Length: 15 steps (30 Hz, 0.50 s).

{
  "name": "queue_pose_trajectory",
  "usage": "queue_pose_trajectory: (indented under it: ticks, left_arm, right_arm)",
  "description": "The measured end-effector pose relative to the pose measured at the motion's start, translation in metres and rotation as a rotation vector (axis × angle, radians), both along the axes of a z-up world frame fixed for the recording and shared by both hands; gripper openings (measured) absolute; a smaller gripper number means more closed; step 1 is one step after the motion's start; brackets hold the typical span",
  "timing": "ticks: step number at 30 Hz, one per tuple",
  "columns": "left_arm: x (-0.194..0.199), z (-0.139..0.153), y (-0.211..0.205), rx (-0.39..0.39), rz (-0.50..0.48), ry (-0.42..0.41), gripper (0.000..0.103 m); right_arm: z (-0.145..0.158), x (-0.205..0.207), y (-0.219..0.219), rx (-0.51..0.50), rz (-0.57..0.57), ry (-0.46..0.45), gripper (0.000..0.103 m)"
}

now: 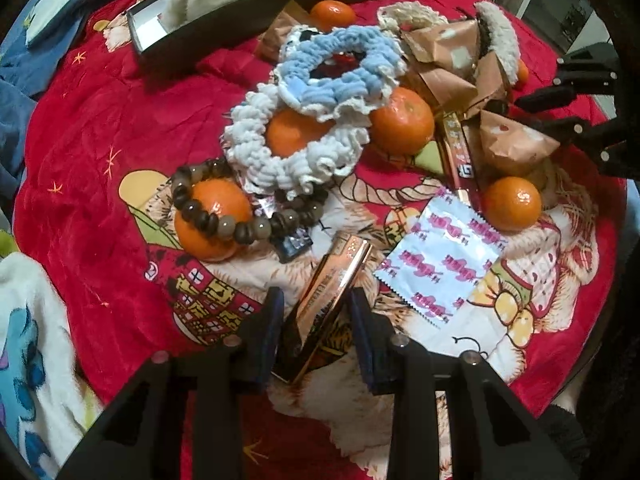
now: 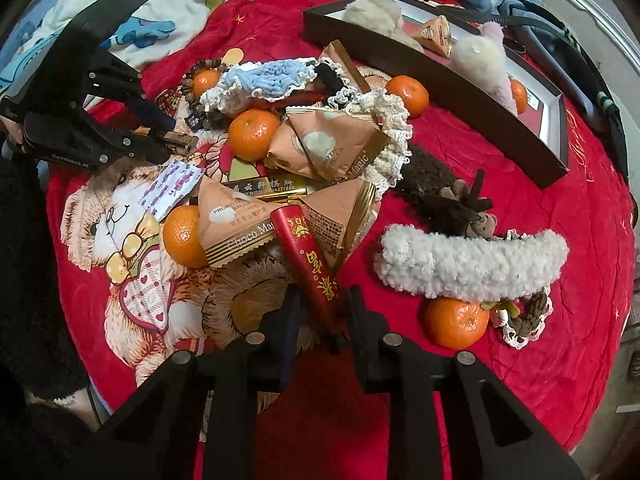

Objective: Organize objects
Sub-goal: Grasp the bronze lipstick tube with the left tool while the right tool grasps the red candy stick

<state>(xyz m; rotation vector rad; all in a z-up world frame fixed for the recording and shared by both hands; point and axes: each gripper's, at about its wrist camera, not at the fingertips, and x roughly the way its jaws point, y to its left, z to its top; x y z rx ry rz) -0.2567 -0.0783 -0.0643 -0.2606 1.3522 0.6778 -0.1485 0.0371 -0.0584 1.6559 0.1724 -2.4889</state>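
Note:
A copper-gold rectangular box lies tilted on the red bear-print blanket. My left gripper is shut on it, one pad on each long side. In the right wrist view the left gripper sits at the left with the box end poking out. A red stick packet with gold characters leans on the pile, its lower end between the jaws of my right gripper. A gap shows beside the left pad, so that gripper is open. My right gripper appears dark at the upper right of the left wrist view.
The pile holds several mandarins, knitted scrunchies, a bead bracelet, triangular Choco Magic packets and a white sachet with pink print. A dark tray with plush balls stands behind. A fluffy white hairband lies at right.

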Motion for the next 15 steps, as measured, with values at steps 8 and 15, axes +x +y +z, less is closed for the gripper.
queue_pose_trajectory:
  ticks: [8,15]
  left_arm:
    - [0.009,0.002,-0.014,0.035,0.002,0.002,0.030]
    - [0.015,0.015,-0.024,0.087,-0.012,0.041,0.021]
  right_arm:
    - [0.000,0.000,-0.006,-0.008,0.014,0.001,0.013]
    - [0.008,0.006,-0.005,-0.035,-0.011,0.013,0.011]
